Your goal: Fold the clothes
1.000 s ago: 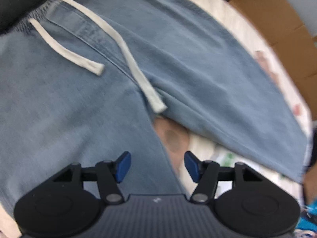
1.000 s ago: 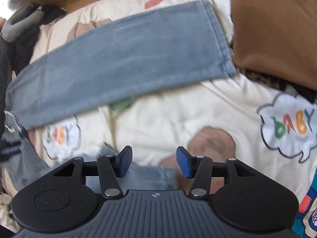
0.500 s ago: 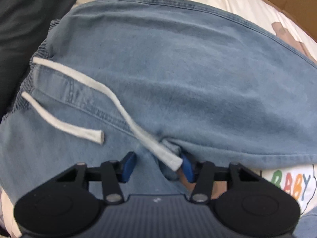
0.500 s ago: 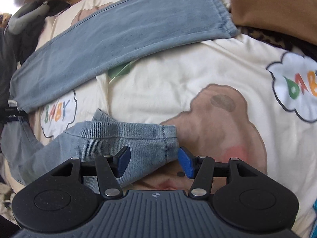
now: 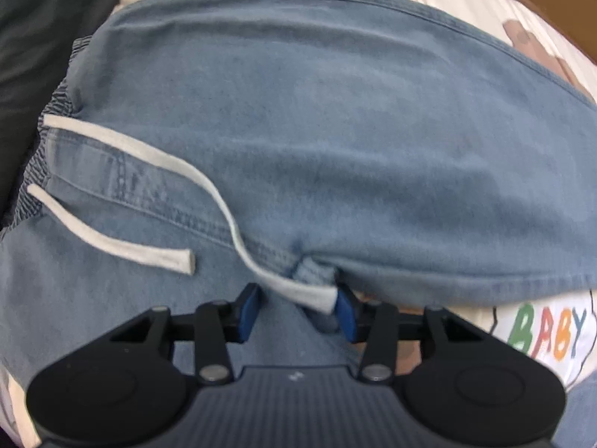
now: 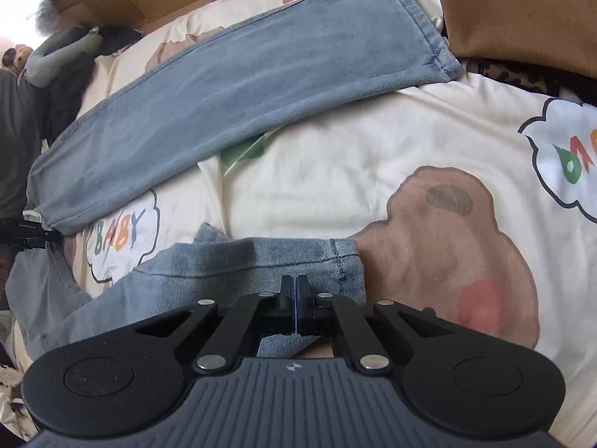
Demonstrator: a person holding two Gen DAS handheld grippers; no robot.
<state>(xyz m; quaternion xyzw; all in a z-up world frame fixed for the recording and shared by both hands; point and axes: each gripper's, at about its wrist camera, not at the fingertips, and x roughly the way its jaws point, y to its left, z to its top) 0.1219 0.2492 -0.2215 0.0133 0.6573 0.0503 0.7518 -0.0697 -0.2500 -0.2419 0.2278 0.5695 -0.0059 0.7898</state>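
Light blue jeans (image 5: pixel 335 149) with a white drawstring (image 5: pixel 156 156) lie spread on a cream bedspread (image 6: pixel 335 156). In the left wrist view my left gripper (image 5: pixel 296 310) is open at the crotch of the jeans, its blue pads on either side of the drawstring's end and the crotch seam. In the right wrist view the far leg (image 6: pixel 242 86) lies flat and straight. The near leg's cuff (image 6: pixel 298 265) is bunched, and my right gripper (image 6: pixel 295 300) is shut on its edge.
The bedspread carries a brown bear print (image 6: pixel 459 254) and "BABY" clouds (image 6: pixel 123 231). A brown cushion (image 6: pixel 522 11) sits at the far right, cardboard (image 6: pixel 123 0) and a grey soft toy (image 6: pixel 59 56) at the far left. Dark fabric (image 5: pixel 44 37) borders the waistband.
My right gripper has closed onto the near leg's cuff. My left gripper has come down and forward to the crotch, still open.
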